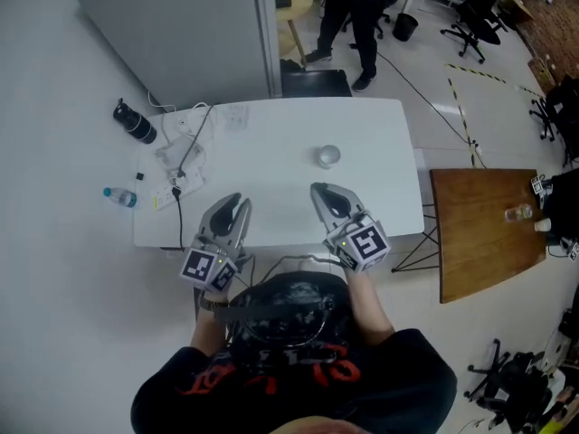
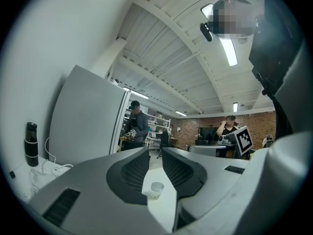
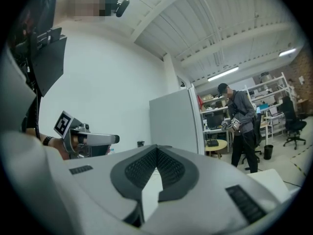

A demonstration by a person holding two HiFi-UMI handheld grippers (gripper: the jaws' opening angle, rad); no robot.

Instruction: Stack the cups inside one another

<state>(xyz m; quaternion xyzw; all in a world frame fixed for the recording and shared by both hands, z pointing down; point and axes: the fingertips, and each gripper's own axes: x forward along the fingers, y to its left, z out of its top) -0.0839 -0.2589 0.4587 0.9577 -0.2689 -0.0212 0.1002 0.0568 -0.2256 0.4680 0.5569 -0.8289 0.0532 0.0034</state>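
A small pale cup (image 1: 327, 156) stands alone on the white table (image 1: 271, 134), right of its middle. In the left gripper view the cup (image 2: 157, 189) shows far off through the slit between the jaws. My left gripper (image 1: 237, 208) hovers over the table's near edge, its jaws a narrow gap apart with nothing between them (image 2: 156, 151). Over the same edge, my right gripper (image 1: 321, 193) is a short way in front of the cup and holds nothing. Its tips meet (image 3: 156, 150). The cup is hidden in the right gripper view, where the left gripper (image 3: 80, 140) appears at the left.
A black bottle (image 1: 136, 123), a water bottle (image 1: 119, 196) and cables with a power strip (image 1: 181, 165) lie at the table's left end. A black chair (image 1: 315, 83) stands behind the table. To the right is a wooden table (image 1: 488, 229). A person (image 1: 362, 16) stands further back.
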